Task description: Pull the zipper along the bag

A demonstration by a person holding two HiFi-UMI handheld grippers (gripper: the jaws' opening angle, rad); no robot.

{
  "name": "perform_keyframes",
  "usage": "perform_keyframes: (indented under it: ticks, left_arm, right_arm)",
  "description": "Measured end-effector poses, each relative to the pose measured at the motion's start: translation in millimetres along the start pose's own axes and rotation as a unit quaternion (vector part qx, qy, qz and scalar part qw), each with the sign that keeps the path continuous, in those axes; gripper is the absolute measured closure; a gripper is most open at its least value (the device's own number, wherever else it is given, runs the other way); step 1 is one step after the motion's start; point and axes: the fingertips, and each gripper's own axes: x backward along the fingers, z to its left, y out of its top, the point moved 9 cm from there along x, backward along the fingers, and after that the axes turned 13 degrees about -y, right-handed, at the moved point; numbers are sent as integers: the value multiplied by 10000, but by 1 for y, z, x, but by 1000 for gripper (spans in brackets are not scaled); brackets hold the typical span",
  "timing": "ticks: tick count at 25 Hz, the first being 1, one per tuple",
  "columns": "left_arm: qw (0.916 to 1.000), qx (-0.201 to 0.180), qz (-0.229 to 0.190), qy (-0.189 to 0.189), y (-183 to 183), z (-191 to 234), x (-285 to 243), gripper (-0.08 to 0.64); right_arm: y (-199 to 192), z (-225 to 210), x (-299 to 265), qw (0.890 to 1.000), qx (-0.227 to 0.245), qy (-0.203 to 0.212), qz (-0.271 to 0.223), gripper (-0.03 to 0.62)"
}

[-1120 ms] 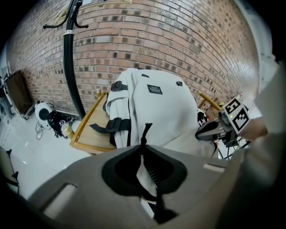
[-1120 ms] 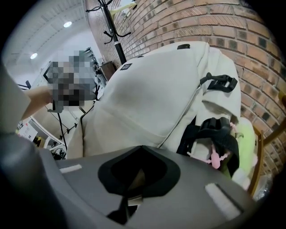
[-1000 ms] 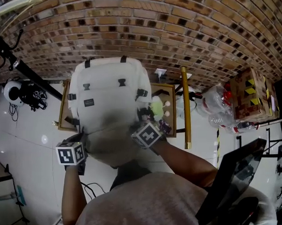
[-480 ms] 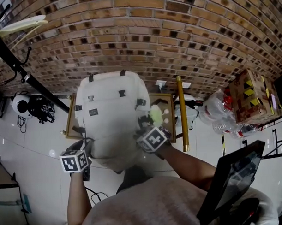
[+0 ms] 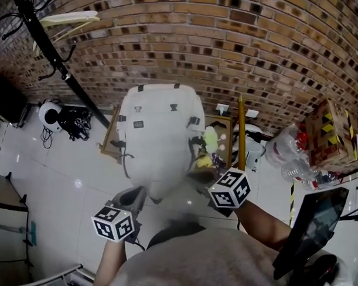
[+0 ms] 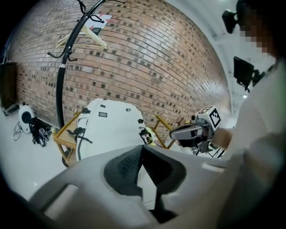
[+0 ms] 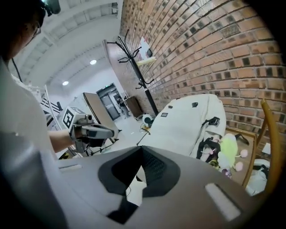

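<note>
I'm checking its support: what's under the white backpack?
A wooden frame pokes out beside the backpack; whatever lies directly beneath is covered by it.

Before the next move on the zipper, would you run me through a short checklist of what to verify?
1. Backpack upright on the wooden frame: ok.
2. Left hand-held gripper empty: ok, its jaws have just closed on nothing.
3. Right hand-held gripper empty: ok, jaws together.
4. A hand-held gripper at the zipper: not ok, both are apart from the backpack.
5. Zipper pull located: cannot tell.
</note>
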Motion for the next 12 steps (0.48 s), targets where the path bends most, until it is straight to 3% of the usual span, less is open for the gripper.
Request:
perform_keyframes:
  ticks: [6,12]
  left_arm:
    - [9985,-257,133,-457,-13,-36,7,560]
    - [9966,-369,68,-729,-78,-92,71,560]
  right_arm:
    - [-20,46,25,9994,-10,351,-60,591]
    - [-67,133,55,9985,-46,132,-526,591]
